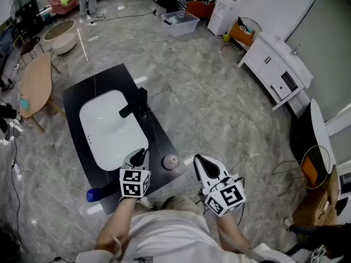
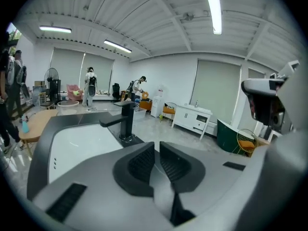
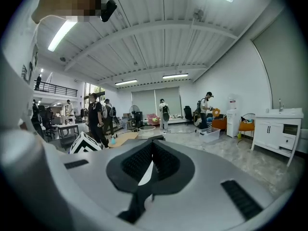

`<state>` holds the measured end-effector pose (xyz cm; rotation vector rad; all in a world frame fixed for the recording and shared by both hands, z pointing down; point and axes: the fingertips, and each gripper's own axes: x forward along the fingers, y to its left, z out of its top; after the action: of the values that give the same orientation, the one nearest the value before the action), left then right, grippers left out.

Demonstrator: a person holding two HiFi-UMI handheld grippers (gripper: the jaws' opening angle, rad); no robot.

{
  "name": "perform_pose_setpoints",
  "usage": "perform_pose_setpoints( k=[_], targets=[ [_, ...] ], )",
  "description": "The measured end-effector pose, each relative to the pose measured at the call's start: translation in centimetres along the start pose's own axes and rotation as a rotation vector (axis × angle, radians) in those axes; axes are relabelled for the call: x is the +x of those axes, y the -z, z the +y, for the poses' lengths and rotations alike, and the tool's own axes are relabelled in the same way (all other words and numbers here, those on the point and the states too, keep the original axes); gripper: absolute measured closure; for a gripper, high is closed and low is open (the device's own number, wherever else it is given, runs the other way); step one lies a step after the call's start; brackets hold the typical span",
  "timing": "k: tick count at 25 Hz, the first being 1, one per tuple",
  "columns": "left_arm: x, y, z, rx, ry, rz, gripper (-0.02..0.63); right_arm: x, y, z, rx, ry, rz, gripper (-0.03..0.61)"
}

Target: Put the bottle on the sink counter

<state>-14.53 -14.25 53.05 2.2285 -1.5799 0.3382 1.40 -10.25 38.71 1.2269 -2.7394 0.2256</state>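
Note:
A small pale bottle point(image 1: 170, 161) with a pinkish top stands upright on the near right corner of the black sink counter point(image 1: 107, 79). The counter holds a white basin point(image 1: 107, 126) and a black faucet point(image 1: 135, 106). My left gripper point(image 1: 141, 156) hovers over the basin's near end, just left of the bottle, jaws shut with nothing between them. In the left gripper view the left gripper point(image 2: 157, 150) points along the counter past the faucet point(image 2: 126, 123). My right gripper point(image 1: 201, 163) hangs off the counter to the bottle's right, shut and empty, as the right gripper view also shows point(image 3: 152, 150).
A blue object point(image 1: 94, 194) lies at the counter's near left edge. A wooden table point(image 1: 35, 84) stands to the left, a white cabinet point(image 1: 277, 67) at the far right, a plastic bin point(image 1: 181, 22) at the back. Several people stand far off.

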Motion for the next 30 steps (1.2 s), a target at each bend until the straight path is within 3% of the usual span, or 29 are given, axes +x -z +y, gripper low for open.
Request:
perform_pose_setpoints(
  k=[3,11,23,30],
  targets=[
    [-0.7,-2.6,0.2,0.0,-0.001,-0.05,0.596,-0.3,-0.4,-0.6,-0.003,0.007,-0.012,0.568],
    [-3.8,-8.8,1.2,0.055,-0.031,-0.154,0.6,-0.1,-1.4,-2.2,0.027,0.019,-0.042,0.568],
    [-13.5,-20.4,1.0,0.088,-0.128,-0.469,0.6,0.4,-4.8,-5.9,0.006,0.002,-0.068,0.568],
    [-18.3,-23.4,0.5,0.096,-0.181,-0.572,0.6,0.0,-6.5,-7.4,-0.012,0.014,-0.091,0.568]
  ],
)
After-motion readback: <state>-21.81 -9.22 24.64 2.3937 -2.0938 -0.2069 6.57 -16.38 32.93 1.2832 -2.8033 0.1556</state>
